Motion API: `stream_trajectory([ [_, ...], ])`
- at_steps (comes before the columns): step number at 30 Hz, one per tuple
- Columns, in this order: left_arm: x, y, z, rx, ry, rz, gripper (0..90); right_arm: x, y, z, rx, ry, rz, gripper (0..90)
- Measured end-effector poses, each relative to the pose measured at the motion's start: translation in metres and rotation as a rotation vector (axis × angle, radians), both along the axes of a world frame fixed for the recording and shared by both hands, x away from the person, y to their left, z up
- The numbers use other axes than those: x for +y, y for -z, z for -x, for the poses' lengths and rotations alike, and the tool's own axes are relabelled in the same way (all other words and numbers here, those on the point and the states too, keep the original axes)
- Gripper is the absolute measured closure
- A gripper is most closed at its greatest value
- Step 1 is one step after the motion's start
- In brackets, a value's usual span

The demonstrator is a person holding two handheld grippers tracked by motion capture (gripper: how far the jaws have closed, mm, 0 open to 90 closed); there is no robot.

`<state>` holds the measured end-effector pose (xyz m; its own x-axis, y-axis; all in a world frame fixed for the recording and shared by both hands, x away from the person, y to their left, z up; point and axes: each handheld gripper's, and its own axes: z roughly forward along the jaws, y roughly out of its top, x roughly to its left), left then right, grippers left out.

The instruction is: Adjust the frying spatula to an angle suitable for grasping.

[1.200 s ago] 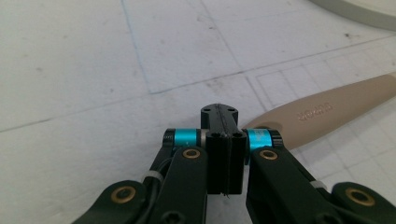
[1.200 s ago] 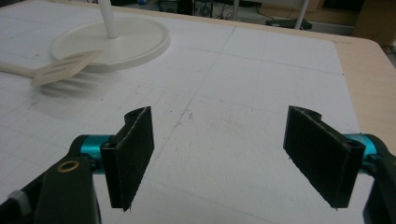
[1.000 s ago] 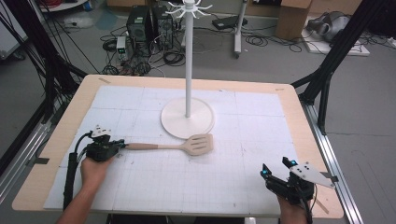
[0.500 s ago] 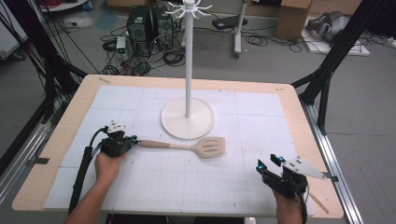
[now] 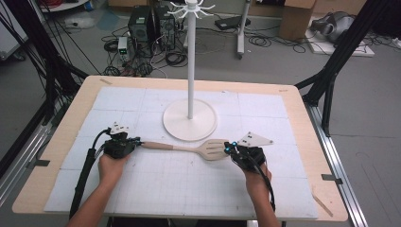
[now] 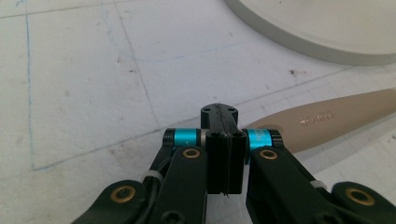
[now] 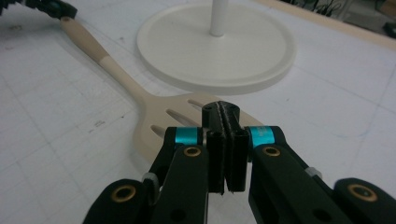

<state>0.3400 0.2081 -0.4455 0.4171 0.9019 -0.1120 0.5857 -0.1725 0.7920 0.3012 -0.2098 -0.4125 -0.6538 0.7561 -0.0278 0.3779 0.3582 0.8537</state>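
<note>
Lying flat, the beige slotted spatula (image 5: 189, 148) is grasped by both clenched hand-held grippers, left (image 5: 134, 141) and right (image 5: 229, 148).

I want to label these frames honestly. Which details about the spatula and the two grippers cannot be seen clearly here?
- Left gripper view: its shut jaws cover the handle end of the spatula, so the grip itself is hidden.
- Right gripper view: its shut jaws cover the blade's near edge; whether they pinch it is unclear.
- High view: both contacts are too small to judge.
- Left gripper view: the embossed handle marking is blurred, and the stand base is cut off.
</note>
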Motion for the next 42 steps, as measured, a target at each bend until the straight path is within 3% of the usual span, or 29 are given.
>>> stream_trajectory([
  [3, -0.003, -0.001, -0.001, -0.009, 0.007, -0.012, 89.6, 0.002, 0.009, -0.007, 0.051, 0.016, 0.031, 89.0],
  [5, -0.005, -0.004, -0.003, -0.015, 0.004, -0.013, 89.6, 0.0, 0.01, -0.007, 0.067, 0.019, 0.023, 89.1],
  [7, -0.009, -0.008, -0.005, -0.028, 0.017, -0.05, 89.6, 0.0, 0.01, -0.007, 0.072, 0.022, 0.042, 89.1],
  [9, -0.013, -0.011, -0.008, -0.043, 0.018, -0.053, 89.6, 0.0, 0.011, -0.006, 0.086, 0.021, 0.06, 89.1],
  [13, -0.02, -0.013, -0.012, -0.042, 0.032, -0.103, 89.6, -0.004, 0.012, -0.001, 0.097, 0.02, 0.047, 89.1],
  [16, -0.022, -0.011, -0.014, -0.037, 0.032, -0.081, 89.7, -0.005, 0.011, 0.004, 0.094, 0.023, 0.065, 89.1],
  [25, -0.033, -0.009, -0.011, -0.041, 0.059, -0.035, 89.7, -0.017, 0.013, 0.015, 0.098, 0.033, 0.048, 89.1],
  [29, -0.041, -0.01, -0.003, -0.037, 0.102, -0.047, 89.6, -0.026, 0.014, 0.018, 0.106, 0.053, 0.044, 89.1],
  [34, -0.048, -0.012, 0.0, -0.047, 0.114, -0.033, 89.7, -0.034, 0.017, 0.02, 0.113, 0.069, 0.038, 89.1],
  [38, -0.056, -0.008, 0.0, -0.035, 0.124, -0.047, 89.6, -0.045, 0.012, 0.023, 0.057, 0.115, -0.012, 89.1],
  [39, -0.057, -0.006, 0.0, -0.031, 0.126, -0.048, 89.5, -0.05, 0.009, 0.024, 0.038, 0.149, -0.021, 89.1],
  [42, -0.06, -0.002, -0.001, -0.012, 0.131, -0.061, 88.7, -0.062, 0.006, 0.025, 0.02, 0.234, 0.011, 89.1],
])
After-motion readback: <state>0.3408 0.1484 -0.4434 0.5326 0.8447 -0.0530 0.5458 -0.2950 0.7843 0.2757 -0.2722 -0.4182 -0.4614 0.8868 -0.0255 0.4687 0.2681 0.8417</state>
